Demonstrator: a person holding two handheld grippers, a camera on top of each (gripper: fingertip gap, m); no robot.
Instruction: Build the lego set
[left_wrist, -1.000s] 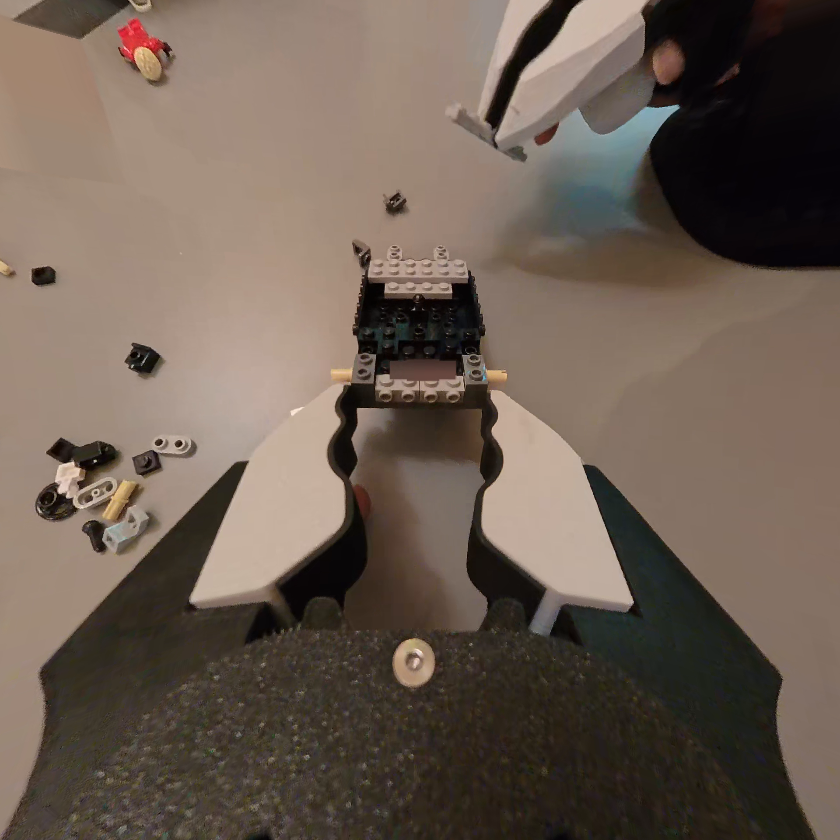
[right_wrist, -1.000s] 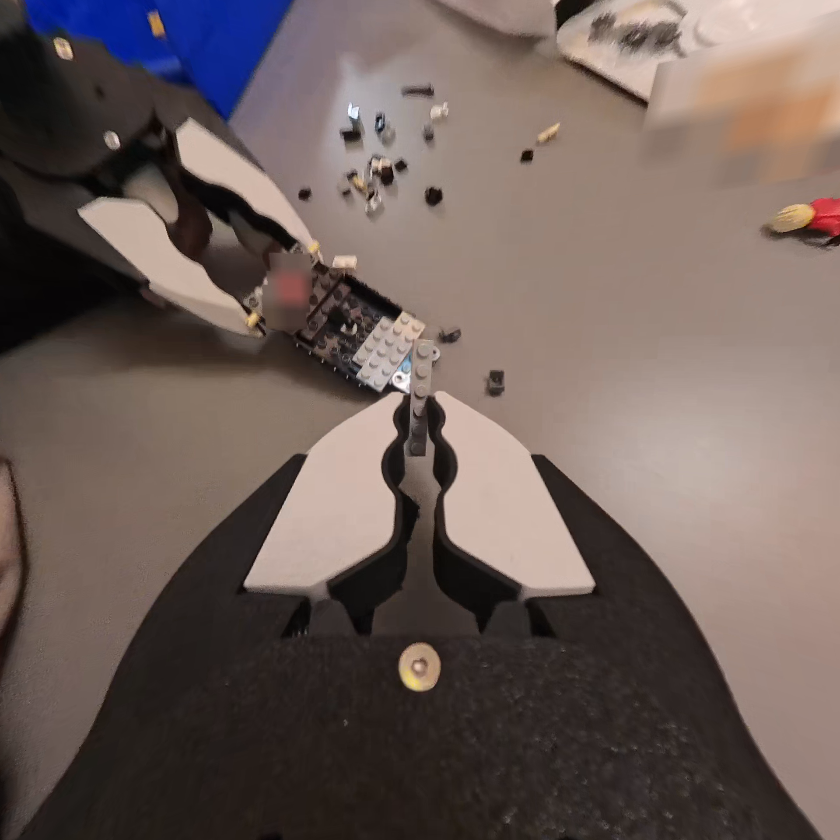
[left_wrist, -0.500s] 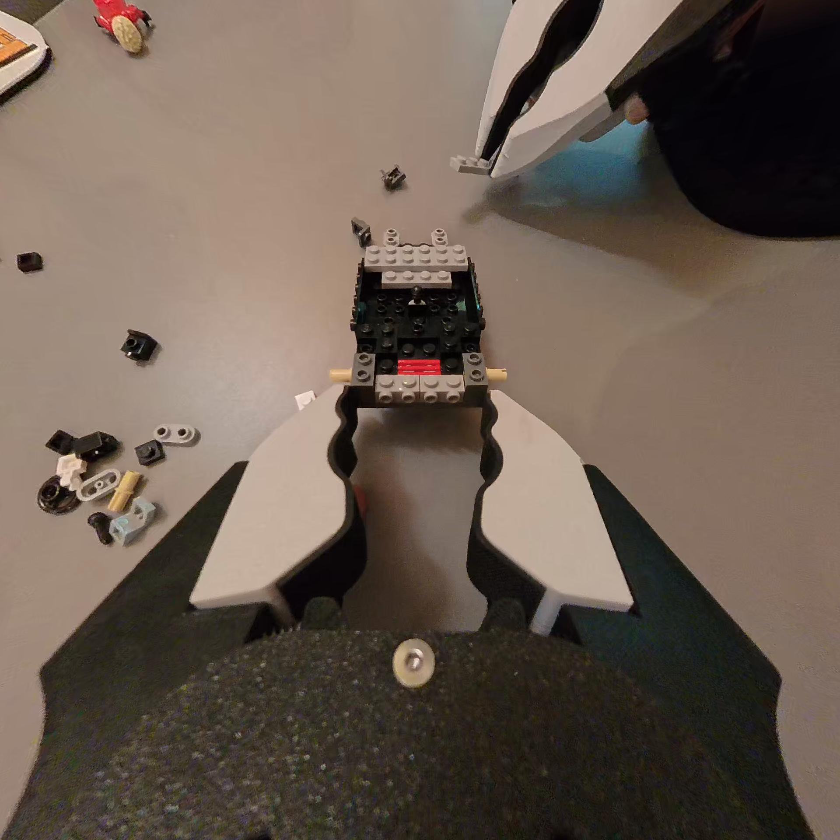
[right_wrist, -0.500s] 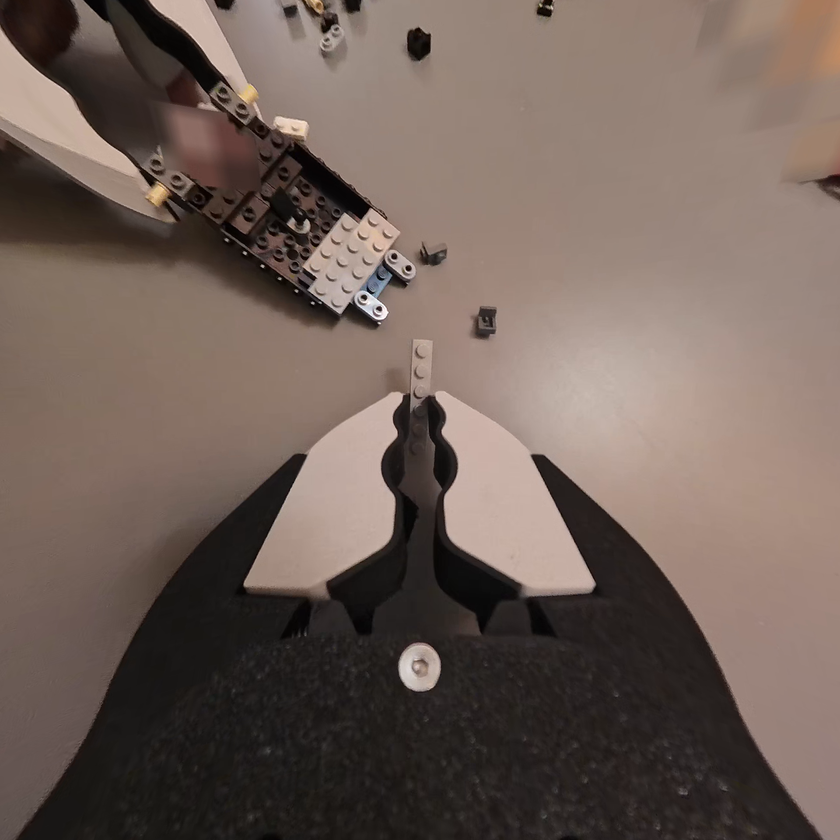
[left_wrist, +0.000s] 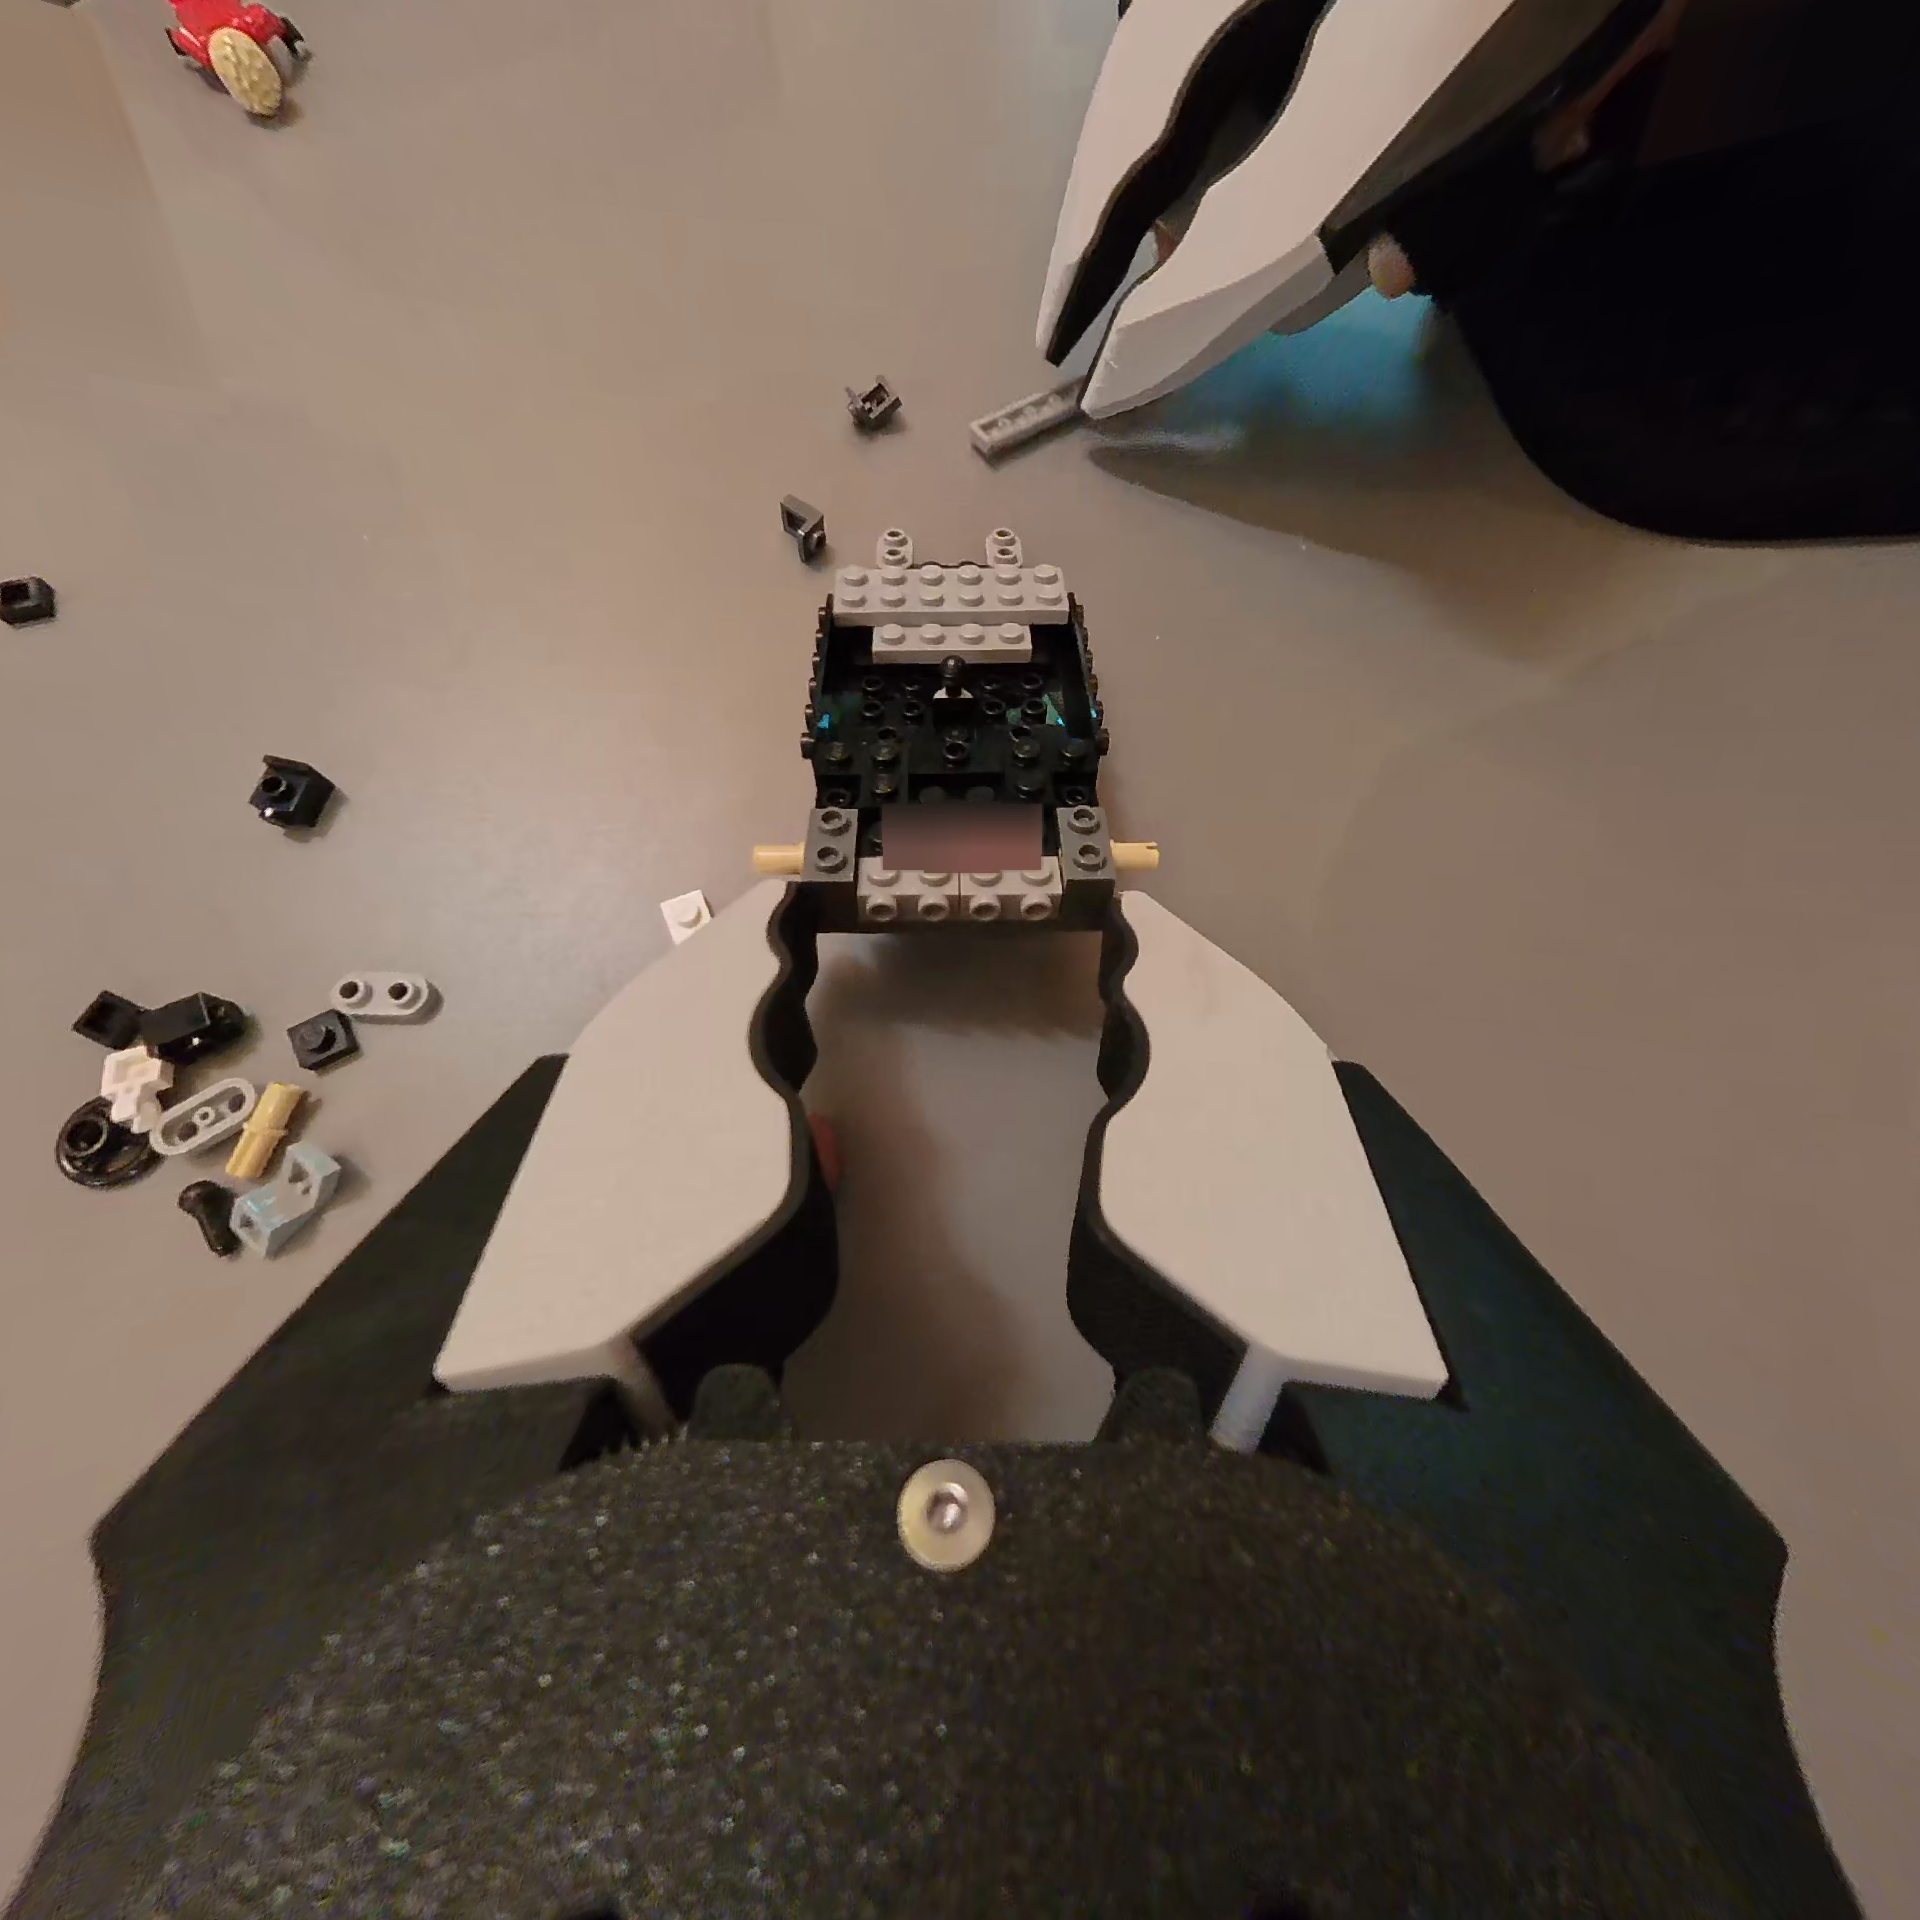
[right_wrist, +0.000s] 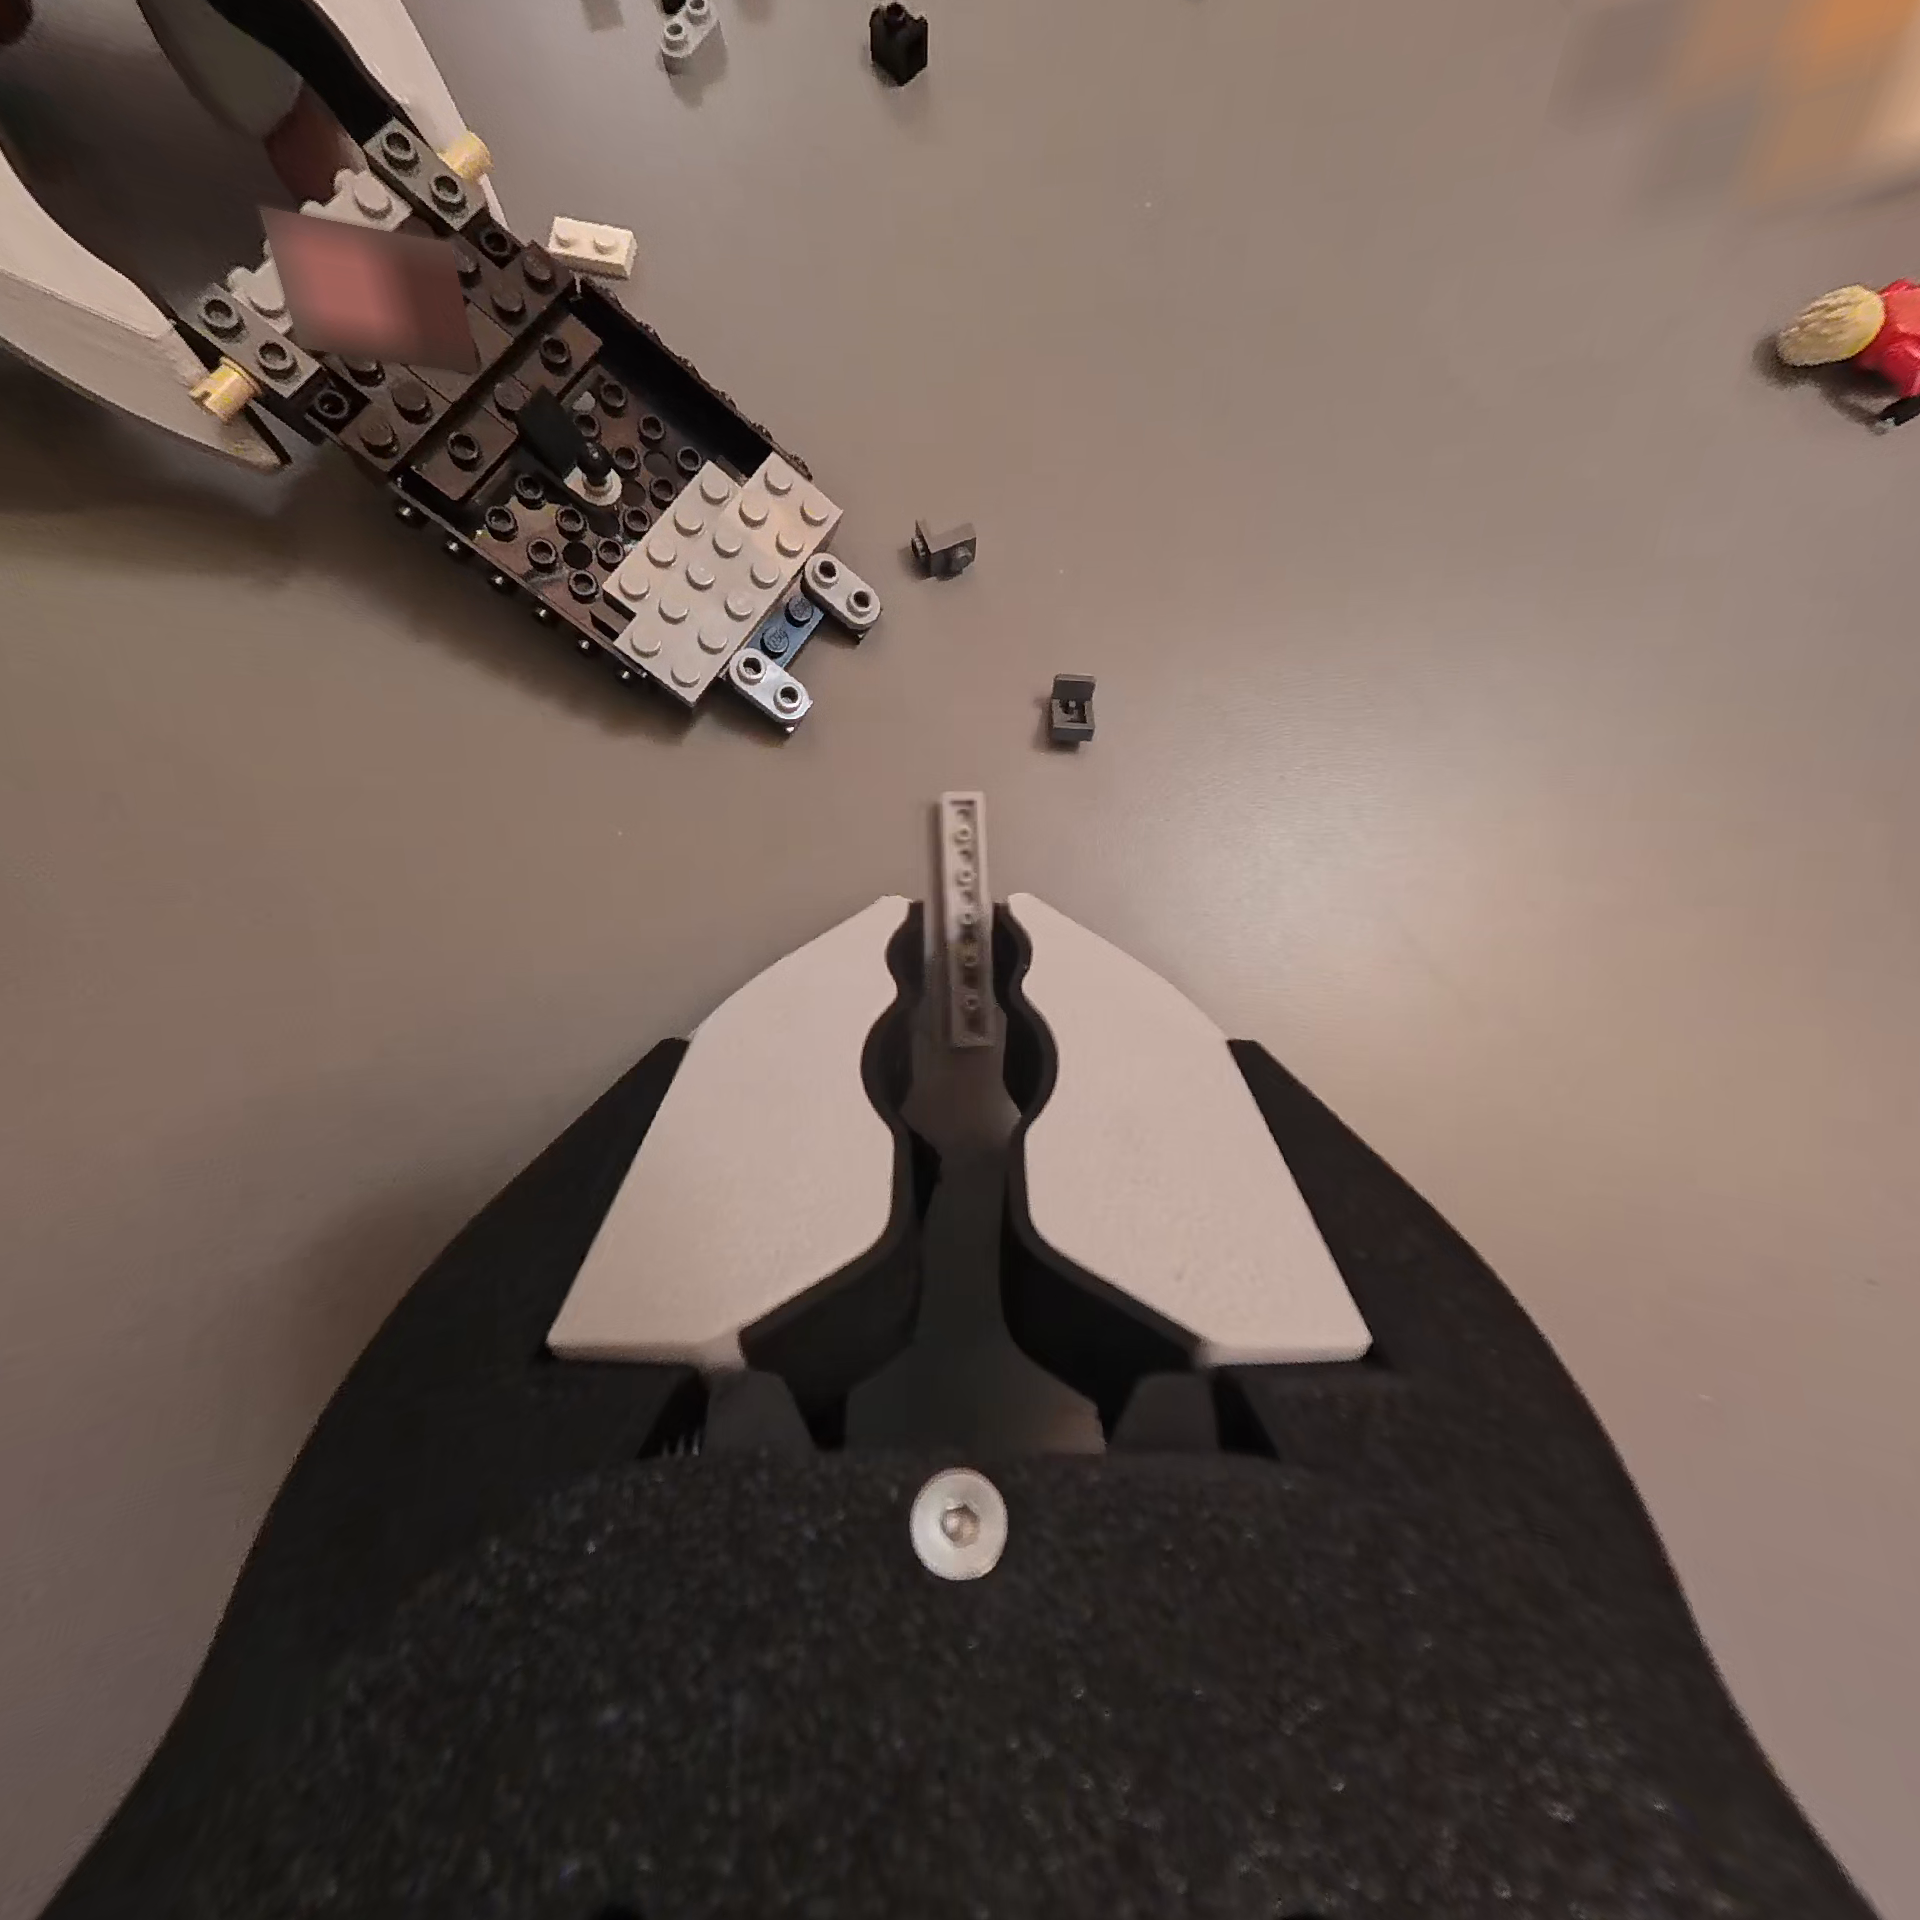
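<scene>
At frame centre the left gripper (left_wrist: 954, 914) clamps the chassis (left_wrist: 954, 727), while upper right the right gripper (right_wrist: 958, 914), parted, straddles the grey plate (right_wrist: 966, 914) lying underside-up: regrip squarely, studs upward.

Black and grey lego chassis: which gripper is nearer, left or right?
Left. The left gripper clamps the near end of the chassis. The right gripper sits off beyond its far end, around a thin grey plate on the table.
</scene>
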